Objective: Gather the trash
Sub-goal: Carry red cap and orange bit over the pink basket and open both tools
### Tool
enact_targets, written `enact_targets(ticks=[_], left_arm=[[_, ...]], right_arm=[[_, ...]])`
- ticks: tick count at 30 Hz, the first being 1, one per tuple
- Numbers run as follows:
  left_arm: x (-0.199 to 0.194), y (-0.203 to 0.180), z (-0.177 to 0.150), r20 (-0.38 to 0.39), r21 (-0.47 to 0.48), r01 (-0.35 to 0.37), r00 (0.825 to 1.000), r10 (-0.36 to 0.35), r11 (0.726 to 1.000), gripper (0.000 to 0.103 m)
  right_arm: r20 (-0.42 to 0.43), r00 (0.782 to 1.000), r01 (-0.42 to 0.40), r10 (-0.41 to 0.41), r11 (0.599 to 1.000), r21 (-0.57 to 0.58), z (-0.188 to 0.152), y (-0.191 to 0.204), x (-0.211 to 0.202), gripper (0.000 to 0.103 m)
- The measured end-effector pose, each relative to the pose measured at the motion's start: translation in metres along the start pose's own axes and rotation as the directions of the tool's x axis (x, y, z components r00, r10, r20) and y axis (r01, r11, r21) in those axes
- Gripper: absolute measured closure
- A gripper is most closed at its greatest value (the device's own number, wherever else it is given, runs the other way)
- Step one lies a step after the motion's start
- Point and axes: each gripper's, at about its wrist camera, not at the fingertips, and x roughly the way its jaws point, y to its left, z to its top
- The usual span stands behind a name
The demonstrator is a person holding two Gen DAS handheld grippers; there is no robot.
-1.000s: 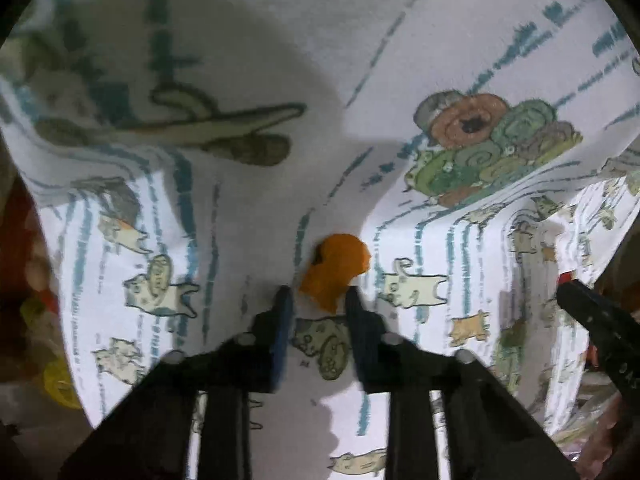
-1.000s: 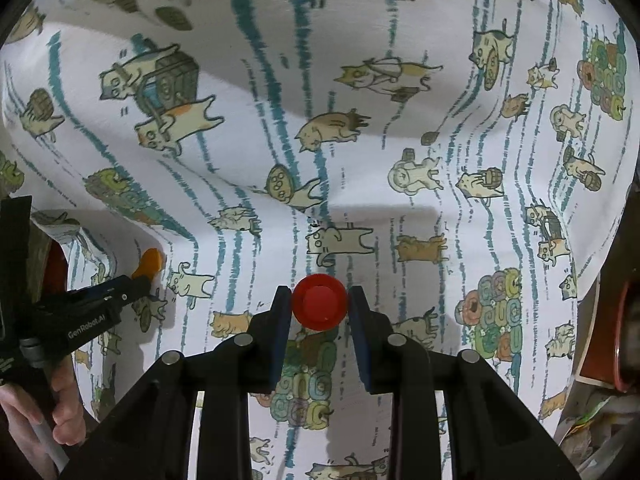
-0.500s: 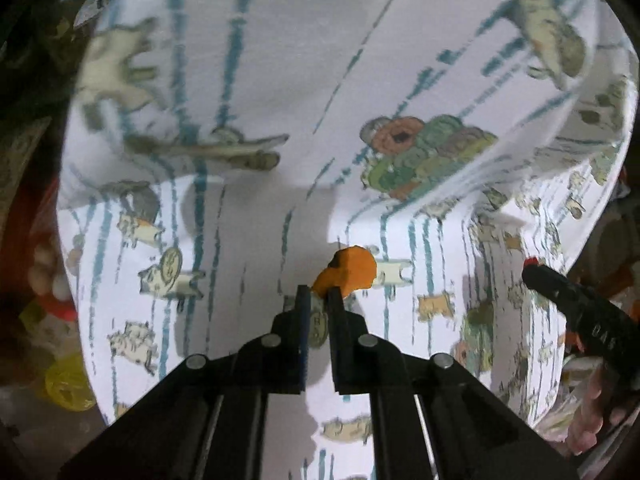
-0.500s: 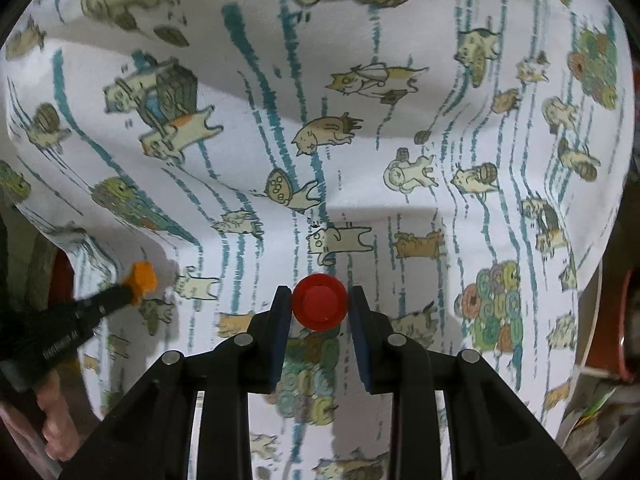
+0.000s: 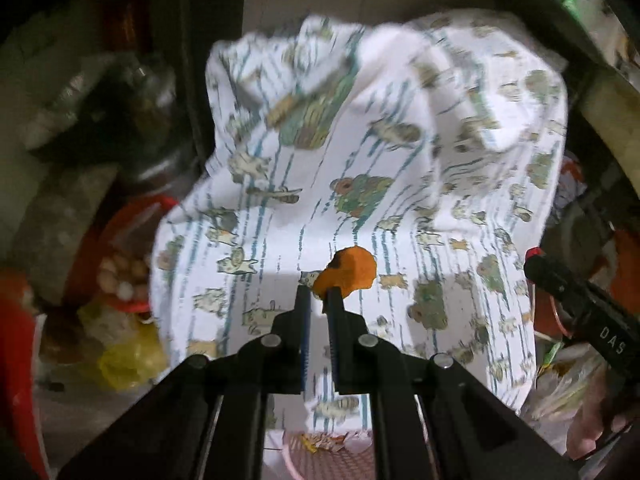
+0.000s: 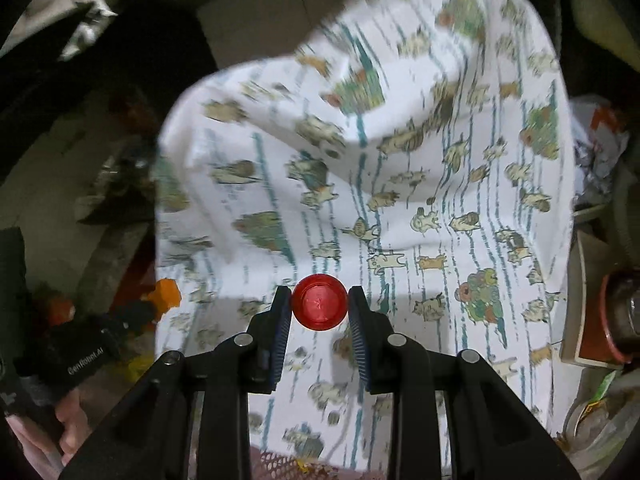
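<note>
left gripper [image 5: 318, 300]: jaws nearly closed, pinching orange scrap [image 5: 350, 272] by its lower edge, frame centre, above the printed cloth [image 5: 400, 160] | right gripper [image 6: 316, 308]: part open, clamping red cap [image 6: 319, 307], frame centre | risk: scrap held only by a thin edge may slip; round cap may pop out and drop onto cloth

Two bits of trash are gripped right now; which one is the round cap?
The red bottle cap, a smooth disc held in the right gripper. The left gripper pinches an irregular orange scrap instead, crumpled and not round.
</note>
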Motion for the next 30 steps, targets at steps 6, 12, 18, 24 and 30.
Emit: enact_targets(ticks=[6, 12, 18, 24, 30], left_arm=[[-0.041, -0.017, -0.025, 0.047, 0.008, 0.010, 0.999, -0.010, 1.000, 0.096], [-0.055, -0.026, -0.053, 0.043, 0.010, 0.024, 0.999, -0.024, 1.000, 0.096], [-0.042, -0.028, -0.079, 0.005, 0.005, 0.047, 0.999, -0.047, 0.999, 0.096], [0.012, -0.023, -0.110, -0.133, -0.012, 0.067, 0.989, -0.068, 0.998, 0.096], [0.078, -0.022, -0.153, -0.353, 0.011, 0.059, 0.934, -0.051, 0.998, 0.096]], right_arm=[[0.052, 0.996, -0.071, 0.070, 0.997, 0.014, -0.032, 0.006, -0.061, 0.072], [0.065, 0.995, -0.069, 0.069, 0.998, -0.008, -0.069, 0.017, -0.095, 0.072], [-0.012, 0.993, -0.114, 0.114, 0.993, 0.001, -0.099, 0.018, -0.078, 0.072], [-0.176, 0.979, -0.091, 0.106, 0.992, 0.090, -0.128, -0.002, -0.018, 0.072], [-0.327, 0.937, -0.071, 0.123, 0.984, 0.166, -0.162, -0.020, 0.036, 0.072]])
